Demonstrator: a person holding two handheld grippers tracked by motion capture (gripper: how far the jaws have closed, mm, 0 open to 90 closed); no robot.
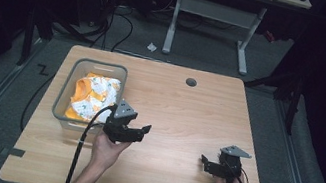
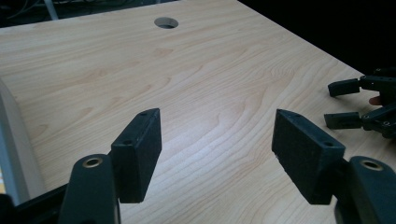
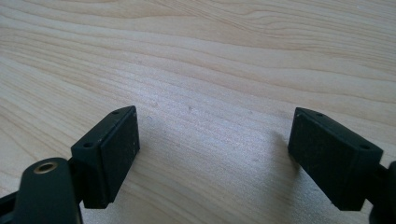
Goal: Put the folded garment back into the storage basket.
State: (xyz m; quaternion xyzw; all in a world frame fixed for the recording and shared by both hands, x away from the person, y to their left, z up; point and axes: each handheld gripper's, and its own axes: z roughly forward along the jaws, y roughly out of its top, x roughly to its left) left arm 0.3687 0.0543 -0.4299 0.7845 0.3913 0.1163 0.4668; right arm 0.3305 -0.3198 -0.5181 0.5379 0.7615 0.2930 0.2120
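Your left gripper hung just beside the bin's near right corner, its fingers released with nothing but bare surface between them. The cloth, orange and white, lay bunched inside the bin, so it sat up and to the left of that gripper, while the fingers faced right, away from it. Your right gripper was well apart near the right edge, fingers also released and empty. The left was much the nearer; I judged it needed to swing back toward the bin.
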